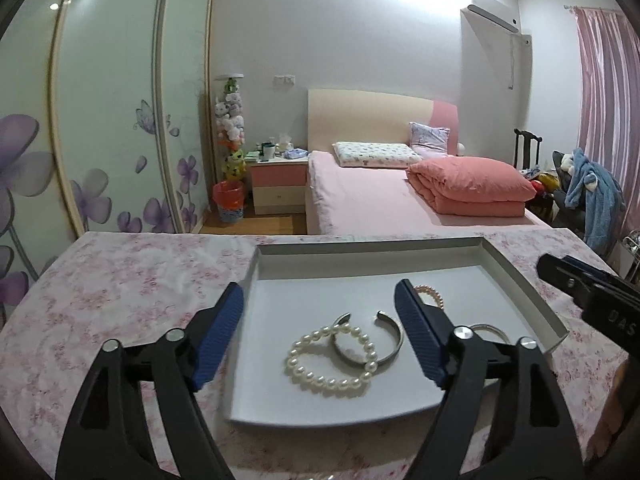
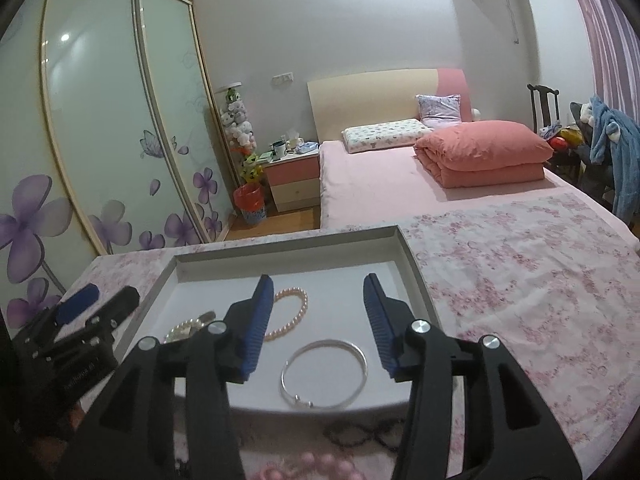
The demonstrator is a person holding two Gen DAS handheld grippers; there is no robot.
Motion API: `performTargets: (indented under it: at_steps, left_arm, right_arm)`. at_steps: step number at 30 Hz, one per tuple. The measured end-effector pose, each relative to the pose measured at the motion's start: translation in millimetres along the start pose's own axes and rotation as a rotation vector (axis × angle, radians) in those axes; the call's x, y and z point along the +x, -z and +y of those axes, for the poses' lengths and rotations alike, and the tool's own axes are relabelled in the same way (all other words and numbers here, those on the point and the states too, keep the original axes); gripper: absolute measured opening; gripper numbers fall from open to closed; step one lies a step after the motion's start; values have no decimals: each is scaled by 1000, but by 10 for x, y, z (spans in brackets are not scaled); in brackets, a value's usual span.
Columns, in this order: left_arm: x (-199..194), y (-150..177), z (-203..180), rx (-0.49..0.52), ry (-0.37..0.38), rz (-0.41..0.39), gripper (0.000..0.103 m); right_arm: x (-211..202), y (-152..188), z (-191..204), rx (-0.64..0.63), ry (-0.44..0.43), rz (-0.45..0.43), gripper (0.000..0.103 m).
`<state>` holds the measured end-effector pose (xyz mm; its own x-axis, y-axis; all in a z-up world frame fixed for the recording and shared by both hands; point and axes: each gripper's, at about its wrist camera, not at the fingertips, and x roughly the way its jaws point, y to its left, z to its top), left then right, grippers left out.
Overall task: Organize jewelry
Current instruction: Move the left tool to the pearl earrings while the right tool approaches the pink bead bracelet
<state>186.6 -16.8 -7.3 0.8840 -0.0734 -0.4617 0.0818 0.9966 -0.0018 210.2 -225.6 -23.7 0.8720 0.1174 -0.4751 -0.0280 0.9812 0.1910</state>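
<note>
A: The left wrist view opens on a bedroom: a bed (image 1: 372, 200) with pink bedding behind, and in front a table under a pink floral cloth (image 1: 120, 280). On it sits one shallow grey tray (image 1: 516, 276). What lies in it?

B: Four pieces can be counted there: one white pearl bracelet (image 1: 332, 360) overlapping one open silver cuff (image 1: 384, 344), one pink pearl bracelet (image 1: 430, 296) and part of one silver bangle (image 1: 490, 330) behind the right-hand finger. The left gripper (image 1: 320, 308) stands wide above the tray, nothing between its pads.

A: And the right wrist view?

B: Same tray (image 2: 412, 272), but the silver bangle (image 2: 324, 374) shows whole, clasp and all, with the pink pearl bracelet (image 2: 290, 314) beside it. The white pearls are mostly hidden. The right gripper (image 2: 320, 292) is parted, empty. Only here do blurred pink beads (image 2: 316, 464) and a dark chain (image 2: 372, 434) appear on the cloth before the tray.
</note>
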Motion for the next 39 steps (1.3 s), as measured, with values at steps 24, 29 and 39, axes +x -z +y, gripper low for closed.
performTargets:
  at_steps: [24, 29, 39]
  left_arm:
    - [-605, 671, 238, 48, 36, 137, 93]
    - [-604, 755, 203, 56, 27, 164, 93]
    - [-507, 817, 214, 54, 2, 216, 88]
  right_arm:
    - [-431, 904, -209, -86, 22, 292, 57]
    - [-354, 989, -175, -107, 32, 342, 48]
    - [-219, 1044, -113, -148, 87, 373, 27]
